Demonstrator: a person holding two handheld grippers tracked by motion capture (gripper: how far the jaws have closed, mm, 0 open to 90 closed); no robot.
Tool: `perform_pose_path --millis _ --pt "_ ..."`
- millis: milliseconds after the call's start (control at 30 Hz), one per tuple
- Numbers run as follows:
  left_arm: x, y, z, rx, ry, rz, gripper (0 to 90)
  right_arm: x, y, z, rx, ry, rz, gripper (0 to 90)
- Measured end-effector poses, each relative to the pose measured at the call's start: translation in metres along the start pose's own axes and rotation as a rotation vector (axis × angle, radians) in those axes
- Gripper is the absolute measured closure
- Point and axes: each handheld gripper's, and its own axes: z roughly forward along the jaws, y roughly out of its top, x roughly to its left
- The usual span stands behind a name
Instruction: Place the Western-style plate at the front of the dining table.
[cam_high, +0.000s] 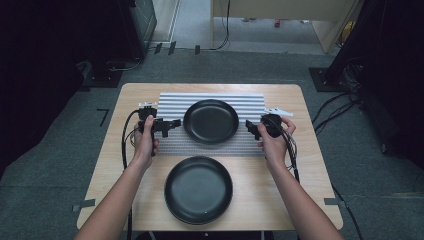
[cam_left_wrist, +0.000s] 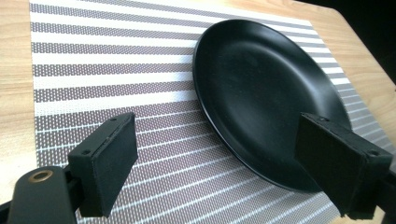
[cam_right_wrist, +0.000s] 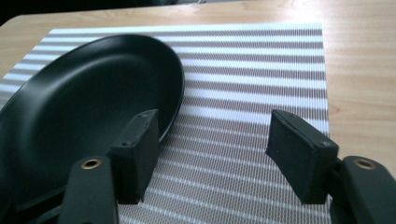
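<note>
Plate (cam_high: 210, 121) sat frame-center on the striped mat (cam_high: 170, 102); left gripper (cam_high: 172, 123) and right gripper (cam_high: 251, 129) flanked it, both jaws wide open, holding nothing; I judged it rigid, smooth, likely slippery and breakable; best pinched on the thin raised rim.

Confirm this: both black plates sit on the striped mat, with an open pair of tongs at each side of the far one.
One thing is wrong. In the high view the far plate lies on the mat, but the near plate lies on the bare table. The rest holds: the left tongs and right tongs are open at the far plate's sides.
</note>
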Motion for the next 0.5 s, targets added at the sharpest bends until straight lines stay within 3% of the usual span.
perform_pose_path --millis 133,333,500 --pt "-0.004 -0.006 -0.007 0.022 0.009 0.041 13.2 -0.001 -0.006 -0.009 0.010 0.018 -0.038 31.5" --pt "-0.001 -0.017 -0.022 0.000 -0.004 0.042 11.7 -0.004 -0.013 -0.027 0.011 0.035 -0.065 30.5" --pt "0.000 -0.028 -0.036 -0.017 -0.006 0.055 11.3 -0.012 -0.020 -0.040 0.008 0.045 -0.058 30.5"
